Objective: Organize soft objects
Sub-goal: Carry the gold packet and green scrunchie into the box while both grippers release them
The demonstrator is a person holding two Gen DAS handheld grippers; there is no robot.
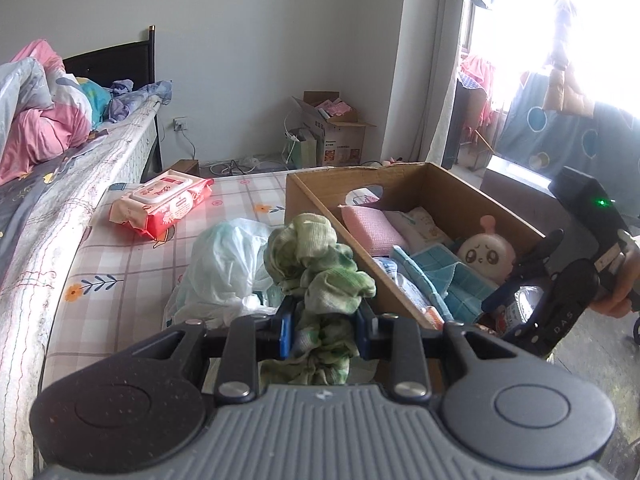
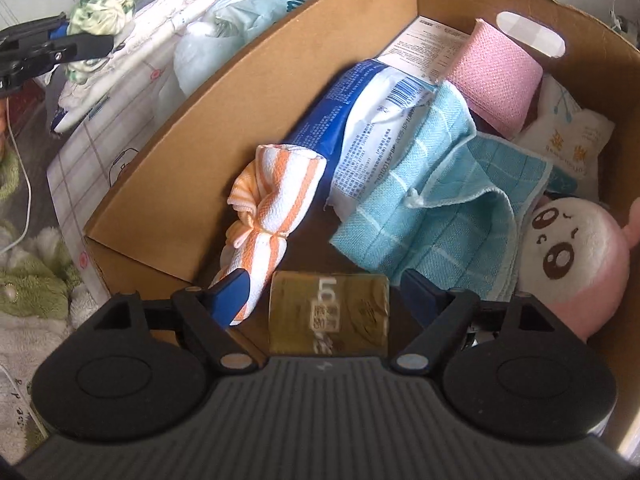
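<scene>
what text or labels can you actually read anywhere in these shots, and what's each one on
"D A S": on the right gripper, on its black finger arm.
"LO": start of a blurred label on the gold packet; the rest is unreadable.
Blue and white pack: barcode and small print, too small to read.
Red wipes pack: print too blurred to read.
Cardboard carton by the wall: printing too small to read.

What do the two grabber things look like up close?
Both look alike. The left gripper has a ribbed grey body, two round black discs, black linkage bars with silver bolts, and blue fingers. The right gripper matches it, with blue fingers too. Seen from the left wrist camera, the right one has a black handle with a small green light and white letters on its side.
</scene>
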